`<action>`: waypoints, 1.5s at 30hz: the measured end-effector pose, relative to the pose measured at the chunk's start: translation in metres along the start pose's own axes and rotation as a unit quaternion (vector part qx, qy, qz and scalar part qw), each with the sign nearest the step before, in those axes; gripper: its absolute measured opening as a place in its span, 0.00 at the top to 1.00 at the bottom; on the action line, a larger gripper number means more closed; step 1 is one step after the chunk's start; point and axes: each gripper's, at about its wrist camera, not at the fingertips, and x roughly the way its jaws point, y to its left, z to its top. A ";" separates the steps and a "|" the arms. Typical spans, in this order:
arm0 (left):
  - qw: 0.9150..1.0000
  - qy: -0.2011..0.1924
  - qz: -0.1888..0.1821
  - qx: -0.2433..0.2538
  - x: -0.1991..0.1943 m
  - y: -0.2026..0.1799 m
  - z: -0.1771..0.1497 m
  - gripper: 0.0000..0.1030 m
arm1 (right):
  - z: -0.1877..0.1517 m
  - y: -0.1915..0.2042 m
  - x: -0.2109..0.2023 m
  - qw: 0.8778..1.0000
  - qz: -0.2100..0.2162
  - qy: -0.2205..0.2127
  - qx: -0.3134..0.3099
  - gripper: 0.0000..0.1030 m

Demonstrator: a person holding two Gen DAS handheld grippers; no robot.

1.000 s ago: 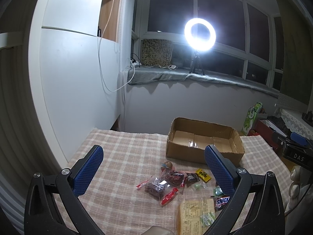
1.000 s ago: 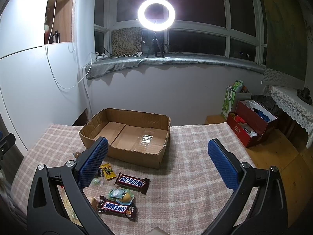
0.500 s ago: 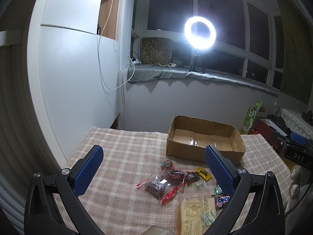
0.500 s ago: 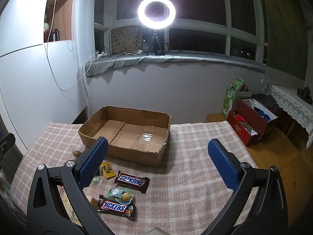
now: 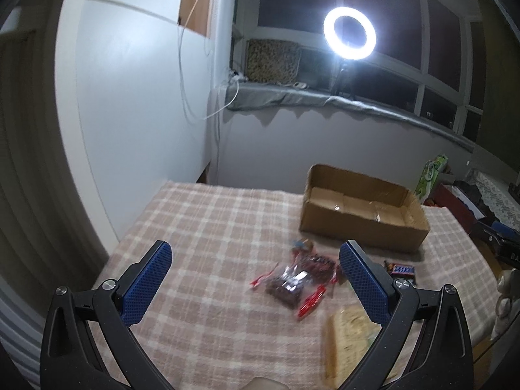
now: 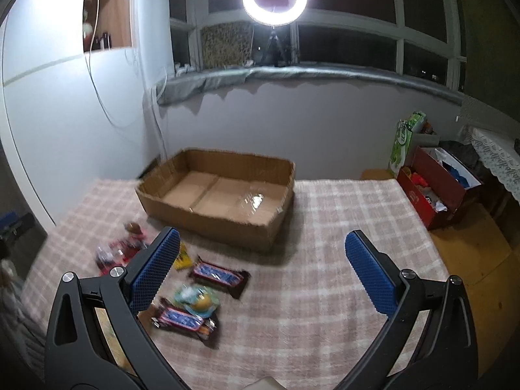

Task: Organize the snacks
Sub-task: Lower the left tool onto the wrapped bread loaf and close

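Both claws hang above the desk, which is covered by a pink checked cloth. The left claw is spread wide and holds nothing; the right claw is also spread wide and holds nothing.

The cardboard box stands at the far part of the desk, open on top, with nothing inside. The snacks lie on the near side of the box, in one loose group. Nearest to the box front wall are a small yellow packet and a dark chocolate bar. Farther from the box lie a second chocolate bar with a pale green packet partly on it. To the left of these, still in front of the box, is a clear bag with red edges, and nearer than it a flat tan packet; both are blurred.

To the right of the box the cloth is bare up to the desk edge. To the left of the box the cloth is also bare, up to the white wall.
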 end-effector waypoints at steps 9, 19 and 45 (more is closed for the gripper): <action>0.998 0.053 -0.035 -0.031 0.013 0.011 -0.025 0.09 | -0.024 0.002 0.009 0.995 0.066 0.078 0.001 0.00; 0.976 0.143 -0.148 -0.071 0.023 -0.001 -0.059 0.26 | -0.060 0.045 0.031 0.972 0.180 0.153 -0.003 0.13; 0.947 0.203 -0.243 -0.051 0.043 -0.037 -0.091 0.56 | -0.085 0.101 0.069 0.929 0.287 0.235 0.018 0.58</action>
